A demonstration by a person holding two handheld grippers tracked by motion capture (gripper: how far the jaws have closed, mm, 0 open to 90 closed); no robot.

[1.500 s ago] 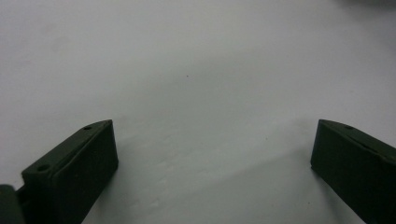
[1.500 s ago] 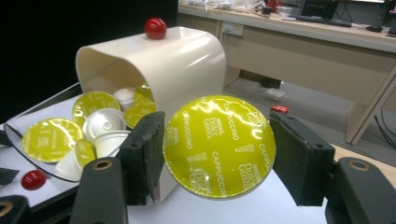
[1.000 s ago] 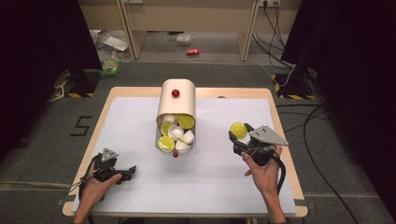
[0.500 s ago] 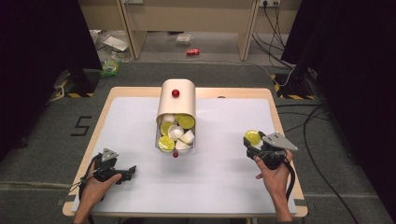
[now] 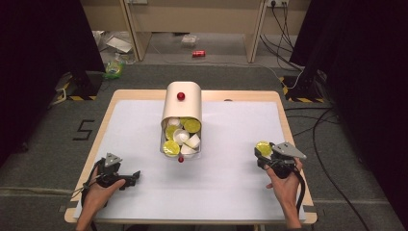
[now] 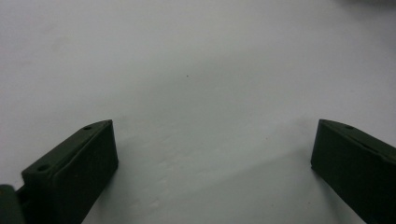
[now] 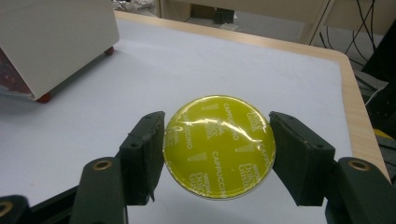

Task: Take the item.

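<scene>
**Capsule held at the right edge, left jaws wide**

Jaws of the right gripper [image 7: 217, 154] press from both sides on a yellow coffee capsule [image 7: 218, 147], its foil lid facing the camera and reading "cappuccino". In the high view this gripper [image 5: 265, 155] sits low over the white table cover [image 5: 231, 192], near the right border, with the capsule [image 5: 263, 148] at its tip and the wooden table edge [image 5: 288, 139] just beside it. Little room remains on that side; toward the middle, the cover lies bare between the capsule and the bin.

Left gripper [image 5: 126, 179] rests near the front left corner, its jaws spread wide with nothing between them; the left gripper view shows plain white cover [image 6: 196, 84] ahead of them. A hand [image 5: 98, 195] holds it, close to the front edge.

A cream bin [image 5: 182, 108] lies tipped on its side in the middle of the table, mouth toward the person, with yellow and white capsules [image 5: 180, 137] heaped in the opening. Wide bare stretches of cover flank it on both sides and run along the front between the two grippers.
</scene>
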